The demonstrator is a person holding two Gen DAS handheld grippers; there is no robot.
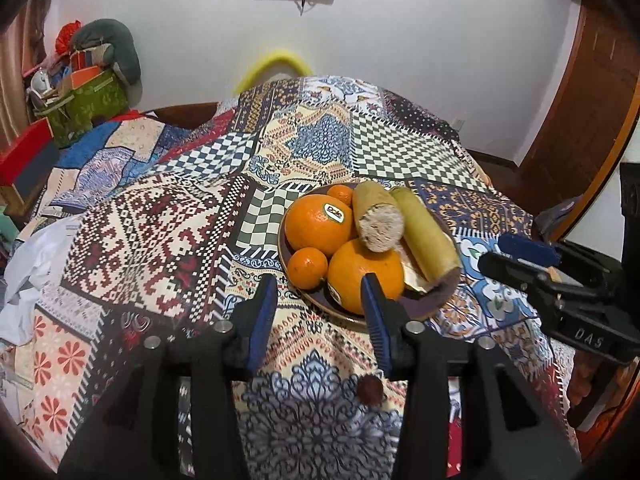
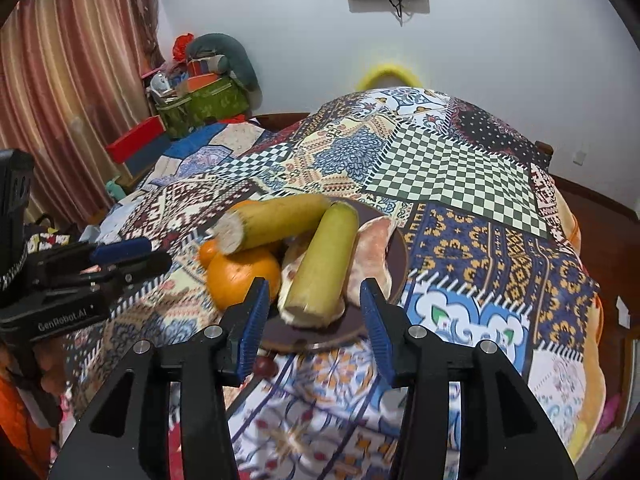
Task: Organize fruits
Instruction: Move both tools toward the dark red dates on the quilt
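Observation:
A dark brown plate [image 1: 420,304] on the patchwork cloth holds two large oranges [image 1: 316,228], two small tangerines [image 1: 306,266] and two yellow-green cane stalks [image 1: 424,236]. My left gripper [image 1: 318,292] hovers open just short of the plate's near rim, with nothing between its pads. A small red date [image 1: 370,390] lies on the cloth below it. In the right wrist view the plate [image 2: 312,336] also shows pale peel pieces [image 2: 372,256] beside a stalk [image 2: 324,264]. My right gripper [image 2: 313,292] is open in front of that stalk's cut end, not touching it.
The other gripper shows at each view's edge: the right gripper [image 1: 496,254] and the left gripper [image 2: 148,252]. A green bag [image 1: 92,100] and a red box [image 1: 24,152] crowd the back left. Crumpled white paper [image 1: 28,276] lies at the left edge.

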